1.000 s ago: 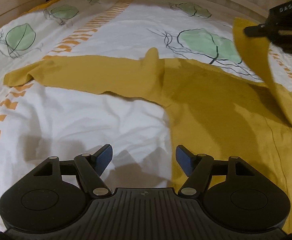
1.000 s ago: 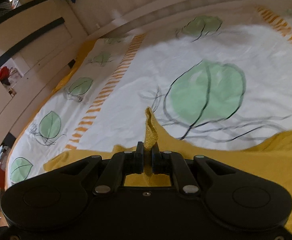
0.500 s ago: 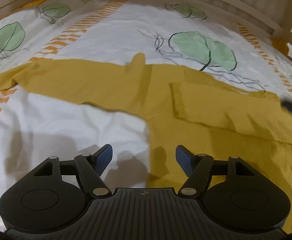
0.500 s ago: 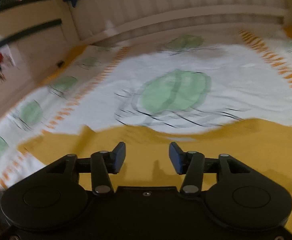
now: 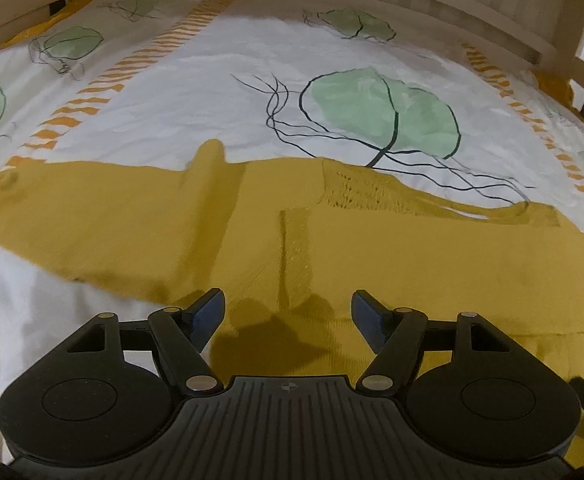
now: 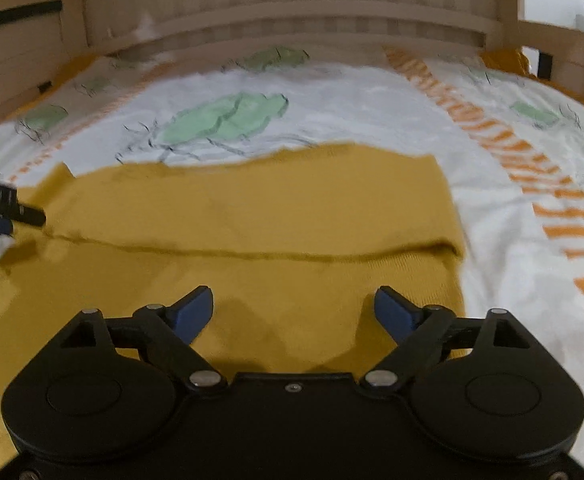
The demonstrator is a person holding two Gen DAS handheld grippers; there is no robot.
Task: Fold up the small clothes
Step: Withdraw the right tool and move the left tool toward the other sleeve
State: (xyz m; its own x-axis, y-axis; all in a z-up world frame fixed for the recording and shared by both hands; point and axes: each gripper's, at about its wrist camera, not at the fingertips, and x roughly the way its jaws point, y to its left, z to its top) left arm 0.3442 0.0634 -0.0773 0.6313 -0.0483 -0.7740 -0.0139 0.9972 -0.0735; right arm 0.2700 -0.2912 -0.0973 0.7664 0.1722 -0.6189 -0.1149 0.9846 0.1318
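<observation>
A mustard-yellow knit top [image 5: 372, 264] lies flat on the bed cover. One sleeve [image 5: 91, 216] stretches out to the left; the other sleeve [image 6: 251, 204] is folded across the body. My left gripper [image 5: 287, 314] hovers open over the top's lower middle, nothing between its blue pads. My right gripper [image 6: 294, 312] is over the top's right side, its jaws opening wide and empty. The left gripper's tip [image 6: 7, 210] shows at the left edge of the right wrist view.
The white bed cover [image 5: 251, 92] has green leaf prints and orange dashed stripes. A pale wooden bed rail [image 6: 292, 20] curves round the far side and both ends. White cover lies bare left [image 5: 31, 320] and right [image 6: 532, 280] of the top.
The right gripper carried the sleeve across the body, let go of it and opened wide. The sleeve now lies folded on the top. The left gripper shifted over the garment, still open.
</observation>
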